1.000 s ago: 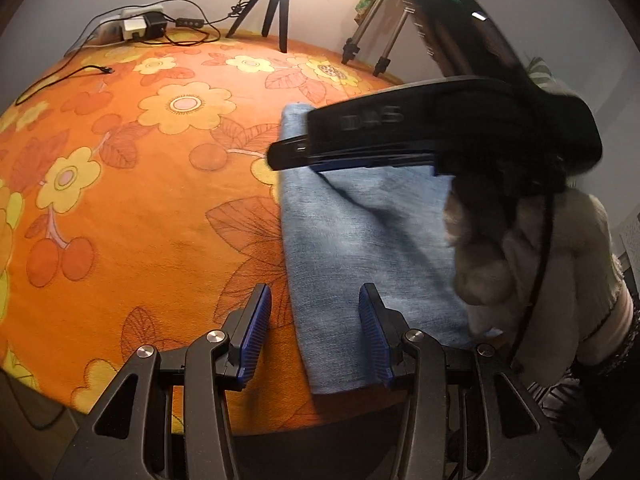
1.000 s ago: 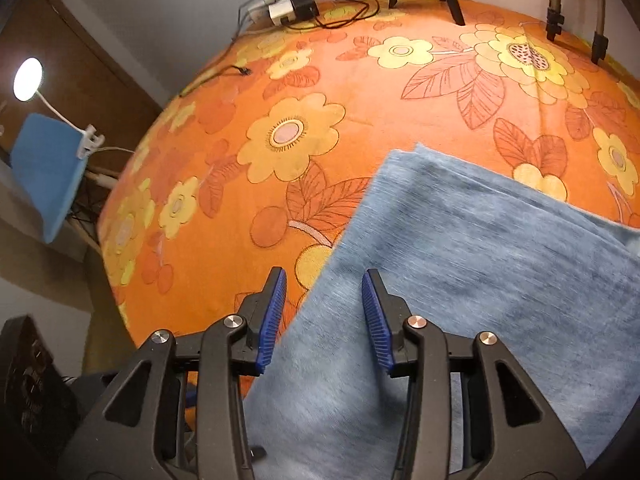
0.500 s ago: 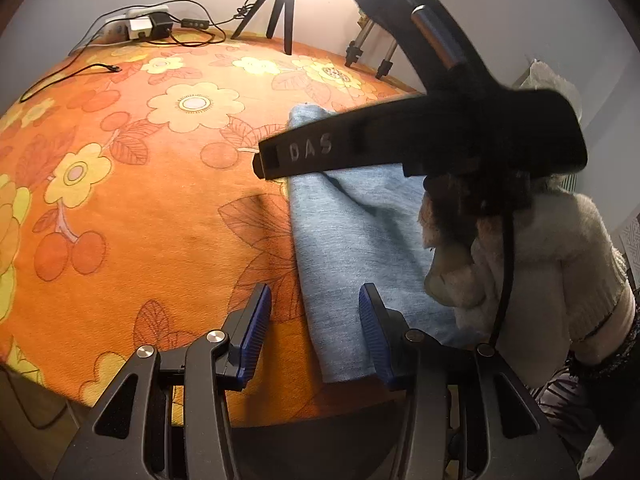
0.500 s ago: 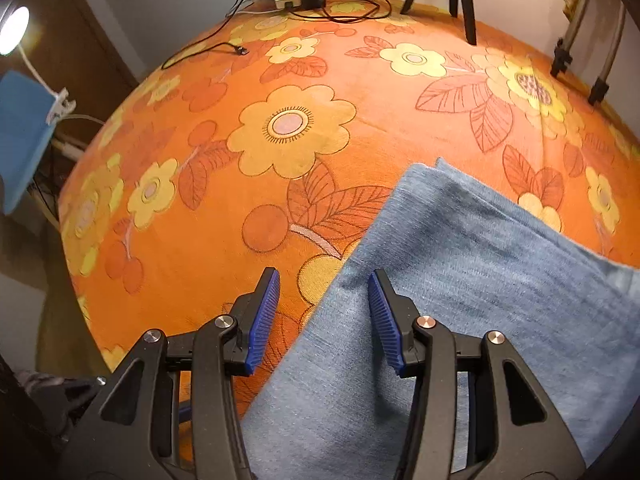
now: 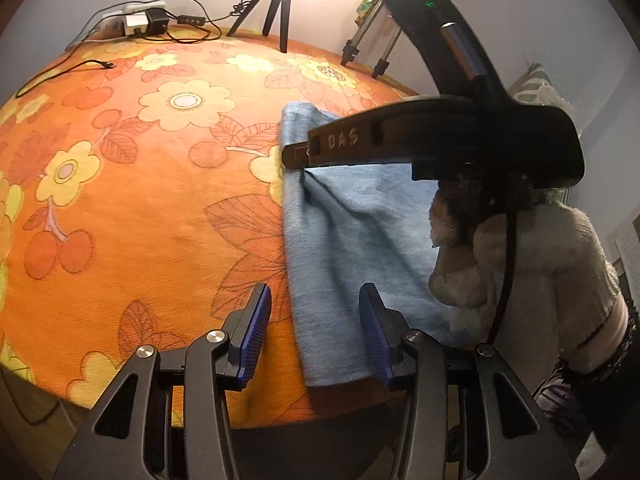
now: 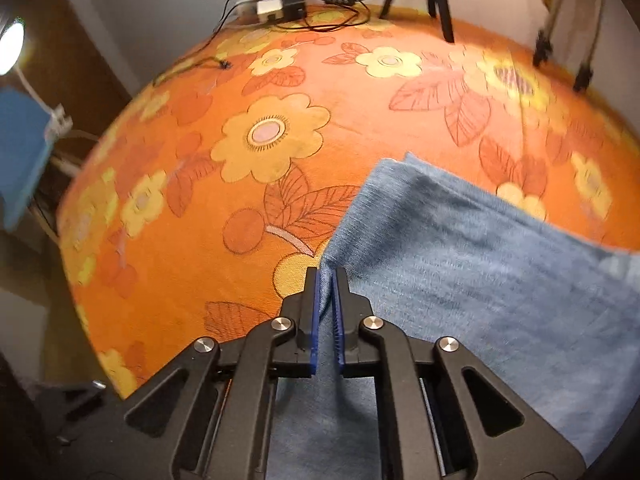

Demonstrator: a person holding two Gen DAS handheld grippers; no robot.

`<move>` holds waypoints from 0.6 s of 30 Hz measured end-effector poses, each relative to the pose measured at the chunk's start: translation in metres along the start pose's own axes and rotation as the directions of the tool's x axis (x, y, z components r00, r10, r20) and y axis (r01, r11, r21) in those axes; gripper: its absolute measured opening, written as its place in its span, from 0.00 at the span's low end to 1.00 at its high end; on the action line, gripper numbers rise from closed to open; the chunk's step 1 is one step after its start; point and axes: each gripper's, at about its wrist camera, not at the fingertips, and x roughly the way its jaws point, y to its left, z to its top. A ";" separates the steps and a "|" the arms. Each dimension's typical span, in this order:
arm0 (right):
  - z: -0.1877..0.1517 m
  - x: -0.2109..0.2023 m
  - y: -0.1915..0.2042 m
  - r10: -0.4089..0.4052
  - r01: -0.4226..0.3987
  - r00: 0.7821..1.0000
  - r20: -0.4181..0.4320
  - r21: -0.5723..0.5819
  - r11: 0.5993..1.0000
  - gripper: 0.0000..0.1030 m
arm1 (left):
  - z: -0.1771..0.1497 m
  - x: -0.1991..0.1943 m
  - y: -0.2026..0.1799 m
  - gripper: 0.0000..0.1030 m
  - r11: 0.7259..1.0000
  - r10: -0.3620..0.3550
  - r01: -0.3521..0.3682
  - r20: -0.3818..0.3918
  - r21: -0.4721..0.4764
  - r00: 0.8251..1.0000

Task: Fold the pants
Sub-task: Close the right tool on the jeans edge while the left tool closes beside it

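Observation:
The blue pants point(image 5: 352, 232) lie folded flat on the orange flowered tablecloth point(image 5: 140, 208). My left gripper point(image 5: 314, 320) is open, its fingers on either side of the cloth's near left edge, at the near corner. My right gripper point(image 6: 327, 280) is shut on the left edge of the pants point(image 6: 460, 264), with the fabric pinched between its blue pads. In the left wrist view the right gripper point(image 5: 292, 156) reaches across the pants from the right, held by a hand in a white fuzzy sleeve point(image 5: 520, 264).
A power strip with adapters and cables point(image 5: 136, 24) lies at the table's far edge. Tripod legs point(image 5: 280, 8) stand at the back, more point(image 5: 372, 44) at the back right. A lamp point(image 6: 10, 46) and a blue object point(image 6: 20, 152) sit off the table's left side.
My right gripper has closed on the left edge of the pants; it was open over the cloth before. My left gripper has stayed open at the near corner.

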 end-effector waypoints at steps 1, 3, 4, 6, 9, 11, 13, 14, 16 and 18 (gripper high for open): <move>0.000 -0.002 -0.004 0.019 -0.019 1.000 0.000 0.023 1.000 0.05 | 0.001 0.001 -0.002 0.43 1.000 -0.003 0.003 -0.003 -0.004 1.000; 0.000 -0.006 -0.007 0.046 -0.047 0.999 0.008 0.047 0.998 0.05 | 0.005 0.004 -0.004 0.47 1.000 -0.005 0.005 -0.008 -0.007 1.000; 0.001 -0.009 -0.007 0.050 -0.050 0.999 0.014 0.052 0.997 0.05 | 0.007 0.006 -0.004 0.47 1.000 -0.006 0.005 -0.010 -0.010 1.000; 0.001 -0.014 -0.008 0.060 -0.062 0.998 0.025 0.062 0.996 0.05 | 0.009 0.010 -0.006 0.48 1.000 -0.004 0.004 -0.018 -0.016 1.000; 0.003 -0.022 -0.009 0.073 -0.076 0.996 0.043 0.069 0.995 0.04 | 0.012 0.017 -0.004 0.48 0.999 -0.012 0.011 -0.040 -0.037 0.999; 0.005 -0.027 -0.013 0.092 -0.096 0.994 0.053 0.088 0.991 0.04 | 0.013 0.019 -0.004 0.48 0.999 -0.016 0.014 -0.035 -0.046 0.999; 0.006 -0.031 -0.015 0.100 -0.106 0.993 0.059 0.094 0.990 0.04 | 0.014 0.020 -0.004 0.48 0.999 -0.013 0.011 -0.031 -0.045 0.999; 0.006 -0.033 -0.017 0.106 -0.111 0.992 0.063 0.099 0.989 0.04 | 0.015 0.021 -0.003 0.47 0.998 -0.019 0.018 -0.026 -0.054 0.999; 0.006 -0.037 -0.020 0.118 -0.125 0.991 0.071 0.113 0.986 0.04 | 0.016 0.021 -0.003 0.37 0.998 -0.035 0.034 -0.021 -0.061 0.999; 0.007 -0.040 -0.023 0.126 -0.135 0.989 0.075 0.120 0.984 0.04 | 0.017 0.021 -0.008 0.20 0.998 -0.040 0.039 -0.016 -0.050 0.999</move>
